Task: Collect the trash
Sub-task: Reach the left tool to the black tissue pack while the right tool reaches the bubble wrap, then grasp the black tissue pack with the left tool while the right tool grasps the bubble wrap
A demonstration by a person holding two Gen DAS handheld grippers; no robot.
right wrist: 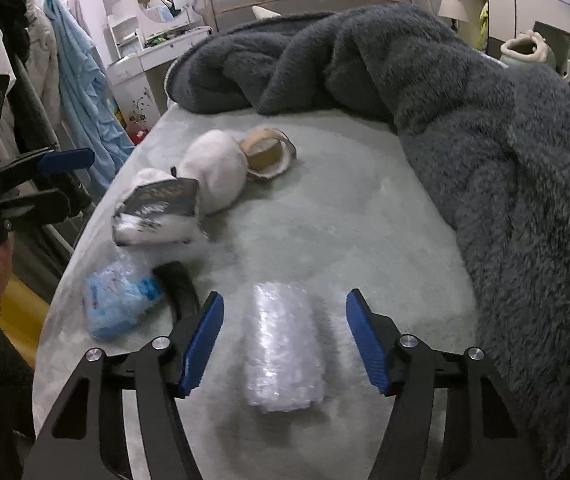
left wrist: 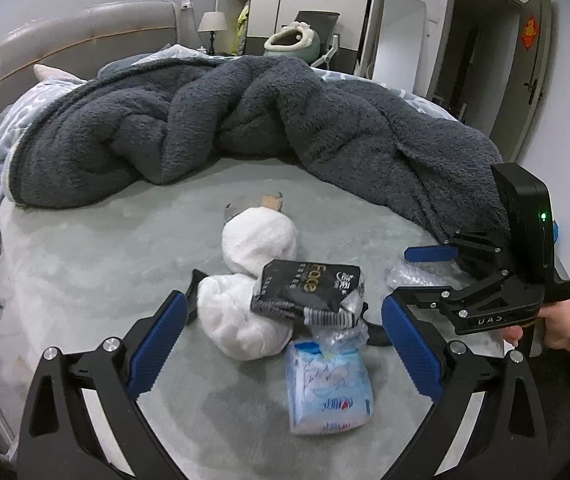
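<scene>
In the right wrist view my right gripper (right wrist: pixel 285 340) is open low over the pale green bed sheet (right wrist: pixel 345 232). A clear bubble-wrap roll (right wrist: pixel 285 348) lies between its blue pads (right wrist: pixel 201 344), which stand apart from it. My left gripper (left wrist: pixel 285 344) is wide open above a blue tissue pack (left wrist: pixel 329 388). Just beyond that pack, a black packet marked "Face" (left wrist: pixel 309 292) leans on white fluffy bundles (left wrist: pixel 245 320). A brown tape roll (right wrist: pixel 267 154) sits behind the bundles. From the left wrist view, the right gripper (left wrist: pixel 405 276) appears at the right, around the bubble wrap (left wrist: pixel 409 276).
A thick grey fleece blanket (left wrist: pixel 245 120) is heaped across the far and right side of the bed. A black curved strap (right wrist: pixel 181 288) lies next to the blue tissue pack (right wrist: pixel 119 300). The bed's left edge (right wrist: pixel 85 240) drops to clothes and a dresser (right wrist: pixel 137 60).
</scene>
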